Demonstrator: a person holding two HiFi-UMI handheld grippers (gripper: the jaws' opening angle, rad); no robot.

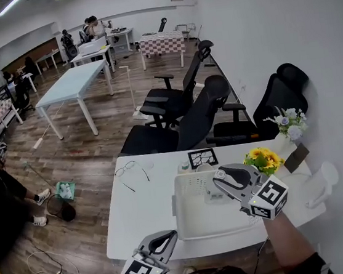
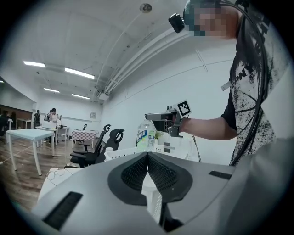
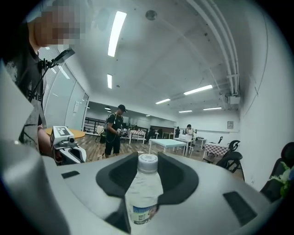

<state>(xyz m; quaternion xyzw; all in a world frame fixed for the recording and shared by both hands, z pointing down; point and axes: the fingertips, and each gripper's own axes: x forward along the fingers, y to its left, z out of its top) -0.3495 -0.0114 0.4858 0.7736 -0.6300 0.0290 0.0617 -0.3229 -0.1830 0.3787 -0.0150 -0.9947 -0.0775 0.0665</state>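
The right tongs [image 1: 216, 177] hover above the basket [image 1: 179, 213], over its far half. They are closed on a clear plastic bottle [image 3: 144, 193] with a white cap. In the right gripper view the bottle lies lengthwise between the two jaws, cap pointing away from the camera, with the pads pressing its body on either side.

The left tongs [image 2: 148, 155] sit low on the near side of the basket, off its left corner, at the edge of the counter [image 1: 137, 212]. Their pads meet at the tips and nothing is between them.

A thin-walled bottle like this probably gives under pressure. The hold looks best firm enough to stop it sliding, yet not so hard that the wall buckles. Because the bottle runs along the jaws rather than across them, it could slip out forward if the tongs tip down, so level or slightly nose-up seems safer.

Any lowering should go straight down inside the basket's walls, with the cap clear of the rim. A second bottle [image 2: 146, 134] with a printed label rises at the basket's far side. I cannot tell whether it stands inside or behind, and it deserves a wide berth. The empty left tongs do best on the basket's near side, out of the way.
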